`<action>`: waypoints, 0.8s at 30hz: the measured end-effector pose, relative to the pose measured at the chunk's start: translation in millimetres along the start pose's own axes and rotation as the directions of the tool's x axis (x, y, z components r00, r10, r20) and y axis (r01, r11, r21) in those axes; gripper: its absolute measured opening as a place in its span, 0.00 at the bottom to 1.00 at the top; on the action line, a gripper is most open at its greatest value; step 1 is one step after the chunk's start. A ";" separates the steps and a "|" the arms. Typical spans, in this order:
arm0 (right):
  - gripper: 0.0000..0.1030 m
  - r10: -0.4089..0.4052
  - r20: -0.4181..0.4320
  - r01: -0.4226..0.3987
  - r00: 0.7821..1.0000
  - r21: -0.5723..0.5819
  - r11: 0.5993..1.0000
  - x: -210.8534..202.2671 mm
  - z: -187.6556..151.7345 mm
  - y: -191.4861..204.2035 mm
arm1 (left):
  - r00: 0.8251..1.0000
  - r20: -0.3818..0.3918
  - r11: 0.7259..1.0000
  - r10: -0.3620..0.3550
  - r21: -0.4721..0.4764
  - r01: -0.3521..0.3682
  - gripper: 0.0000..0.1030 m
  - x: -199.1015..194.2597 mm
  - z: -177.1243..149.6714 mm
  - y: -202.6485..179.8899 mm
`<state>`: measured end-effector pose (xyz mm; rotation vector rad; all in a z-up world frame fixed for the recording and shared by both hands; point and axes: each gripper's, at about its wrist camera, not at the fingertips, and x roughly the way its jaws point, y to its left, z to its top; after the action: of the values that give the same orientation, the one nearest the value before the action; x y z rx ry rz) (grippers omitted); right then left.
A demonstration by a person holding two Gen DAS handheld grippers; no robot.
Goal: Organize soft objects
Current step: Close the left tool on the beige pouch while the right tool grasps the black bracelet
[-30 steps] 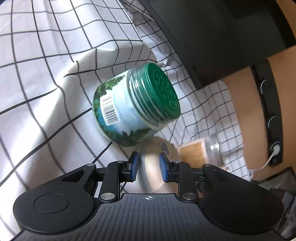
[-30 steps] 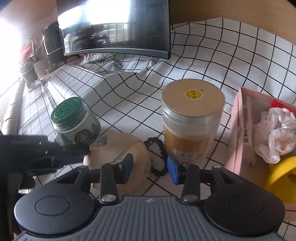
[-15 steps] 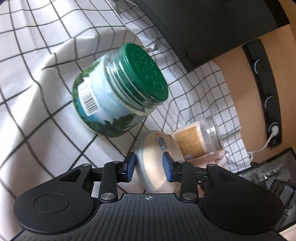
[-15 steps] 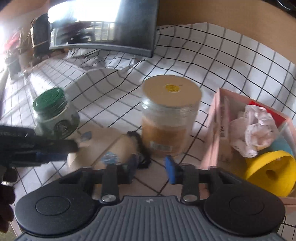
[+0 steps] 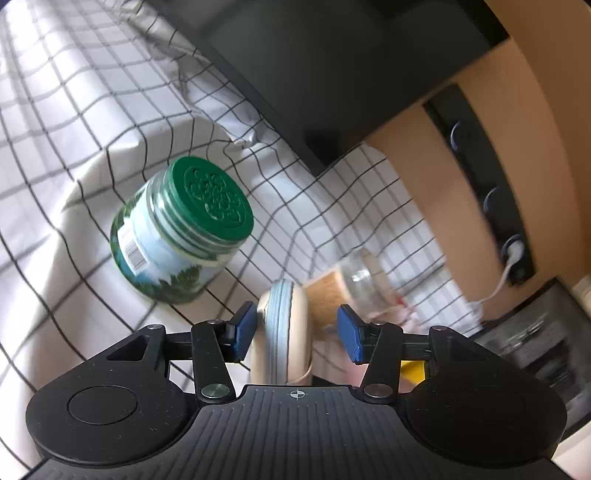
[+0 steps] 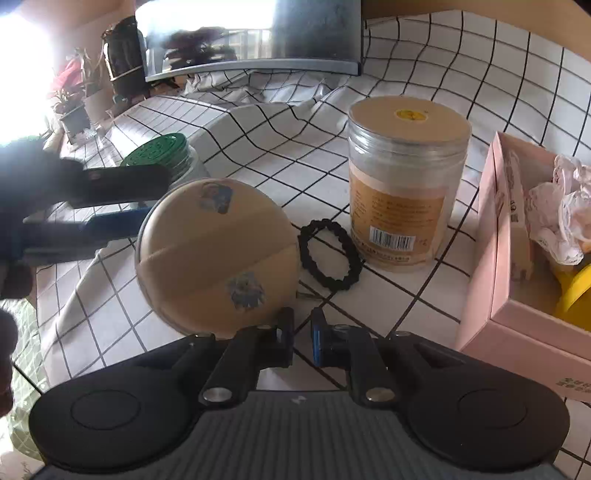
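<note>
A round tan zippered pouch (image 6: 218,254) with two stickers stands on edge above the checked cloth. In the left wrist view it shows edge-on, zipper (image 5: 280,328) toward me, between the fingers of my left gripper (image 5: 297,334), which is open wide around it. My right gripper (image 6: 302,341) is nearly closed at the pouch's lower right rim; I cannot see whether it pinches the rim. A black hair tie (image 6: 330,254) lies on the cloth right of the pouch.
A green-lidded jar (image 5: 181,229) stands left of the pouch. A tall clear jar with a tan lid (image 6: 404,184) stands behind the hair tie. A pink box (image 6: 509,295) with crumpled white fabric and a yellow object is at right. A monitor (image 6: 251,33) stands behind.
The pouch has been raised from lying flat to standing on edge. My left gripper opened wide. My right gripper closed from wide open to a narrow gap at the pouch's rim.
</note>
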<state>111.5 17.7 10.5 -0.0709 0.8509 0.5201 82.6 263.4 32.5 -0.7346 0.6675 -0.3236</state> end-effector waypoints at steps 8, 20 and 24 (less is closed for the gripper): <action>0.11 0.018 0.002 -0.018 1.000 -0.040 0.999 1.0 -0.7 4.5 | 0.959 -0.258 0.993 0.115 0.071 -0.100 0.51 39.3 -11.4 -9.4; 0.22 -0.022 0.070 0.034 0.997 -0.175 0.984 -12.5 0.9 18.8 | 0.986 -0.070 0.988 0.153 0.020 -0.152 0.50 30.1 -0.3 -4.7; 0.36 -0.053 0.073 0.072 0.996 -0.279 0.957 -7.0 15.2 20.9 | 0.985 -0.067 0.987 0.162 0.002 -0.162 0.47 33.5 2.5 -2.6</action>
<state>108.7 37.1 28.7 -0.3399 0.7040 0.5784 109.3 246.3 20.9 -0.6704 0.7869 -0.1986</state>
